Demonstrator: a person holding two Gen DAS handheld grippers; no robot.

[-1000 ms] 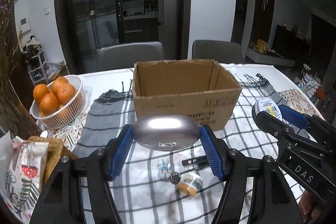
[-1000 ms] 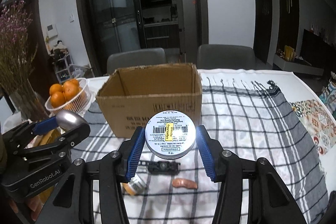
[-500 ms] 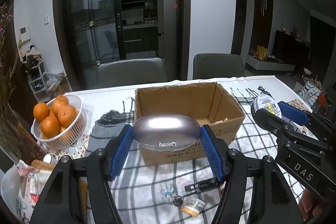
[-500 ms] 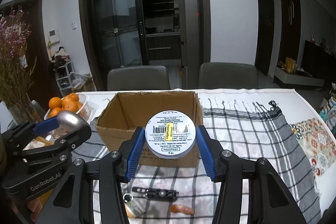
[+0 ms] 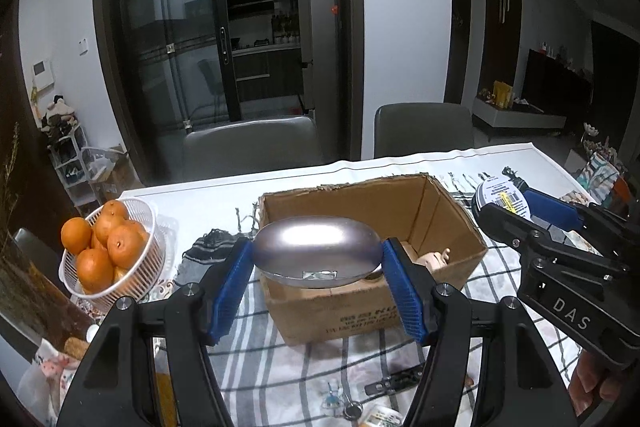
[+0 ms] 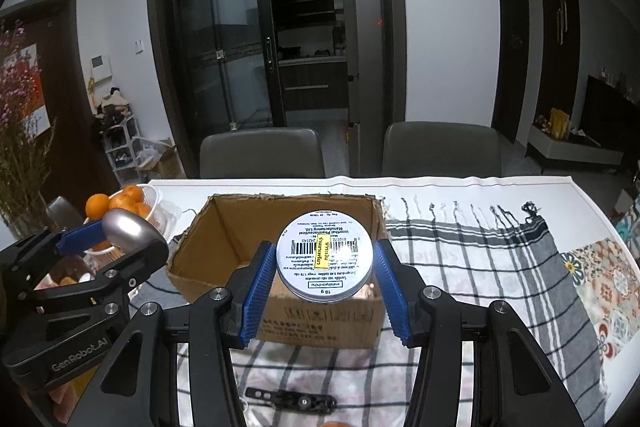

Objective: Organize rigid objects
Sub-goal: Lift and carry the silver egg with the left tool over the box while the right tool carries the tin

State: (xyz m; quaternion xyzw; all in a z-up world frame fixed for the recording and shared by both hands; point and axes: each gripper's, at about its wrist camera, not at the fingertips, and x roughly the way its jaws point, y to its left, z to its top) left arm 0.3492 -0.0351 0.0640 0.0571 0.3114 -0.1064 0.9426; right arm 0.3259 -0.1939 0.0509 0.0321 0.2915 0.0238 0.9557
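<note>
My left gripper (image 5: 318, 269) is shut on a silver oval case (image 5: 316, 250) and holds it above the near left wall of the open cardboard box (image 5: 436, 203). My right gripper (image 6: 325, 271) is shut on a round white tin (image 6: 325, 257) with a barcode label, held above the box's (image 6: 224, 243) near wall. Each gripper shows in the other's view: the right one with its tin (image 5: 504, 197), the left one with its case (image 6: 128, 233). A small pale figure (image 5: 434, 259) lies inside the box.
A white basket of oranges (image 5: 104, 247) stands at the left. A black clip-like part (image 6: 292, 399), a small jar (image 5: 380, 419) and keys (image 5: 342, 403) lie on the checked cloth (image 6: 480, 267) in front of the box. Two grey chairs (image 6: 262, 153) stand behind the table.
Both grippers have risen and moved forward with their loads, from in front of the box to above its near wall. The box's inside now shows.
</note>
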